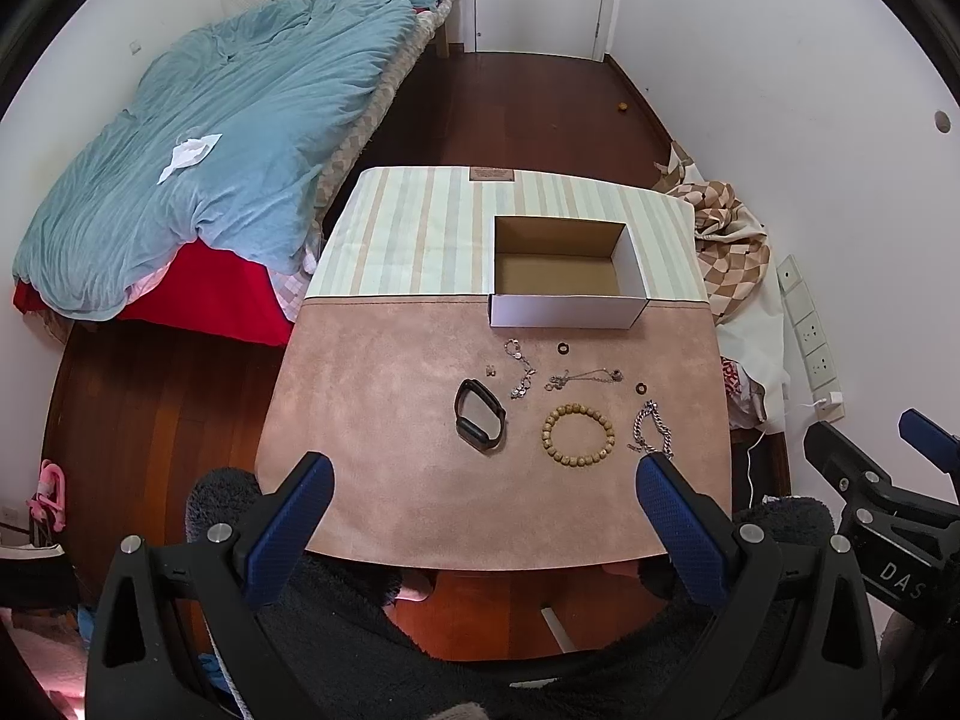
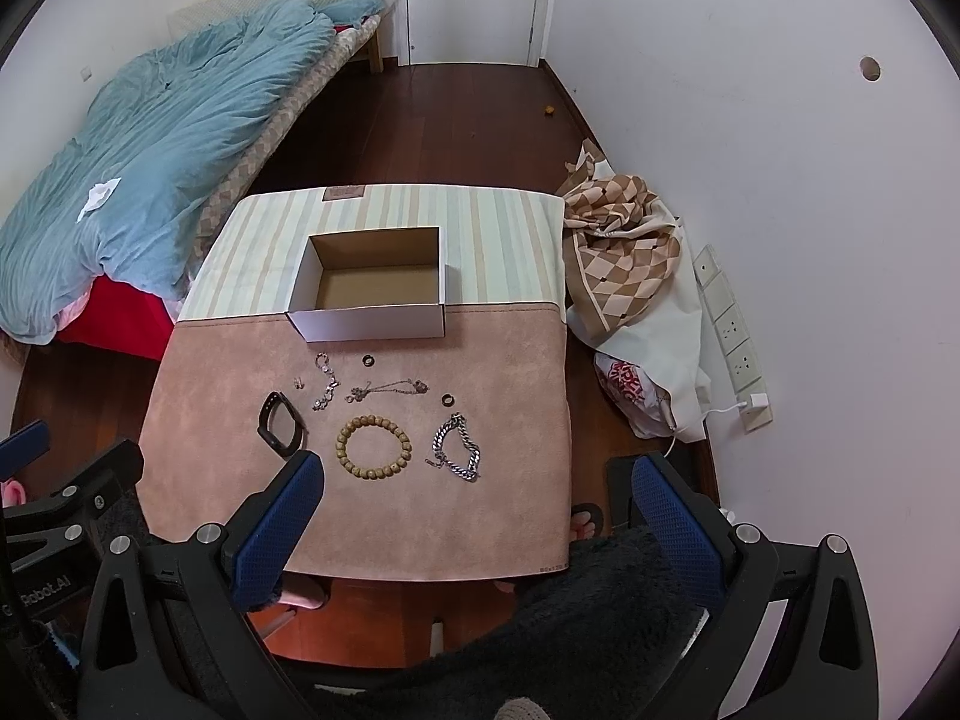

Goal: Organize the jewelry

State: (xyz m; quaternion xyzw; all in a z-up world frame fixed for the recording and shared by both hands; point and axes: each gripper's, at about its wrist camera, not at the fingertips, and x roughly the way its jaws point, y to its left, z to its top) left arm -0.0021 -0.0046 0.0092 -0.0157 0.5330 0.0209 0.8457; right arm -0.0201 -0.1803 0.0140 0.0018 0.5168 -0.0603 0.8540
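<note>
An open white cardboard box stands empty mid-table. In front of it on the pink mat lie a black band, a wooden bead bracelet, a silver chain bracelet, two thin silver chains, two dark rings and a small earring. My left gripper is open above the table's near edge. My right gripper is open, also near the front edge. Both are empty.
A bed with a blue quilt stands left of the table. A checked cloth and bags lie on the floor at the right by the wall with sockets. A dark fuzzy garment covers the lap below the grippers.
</note>
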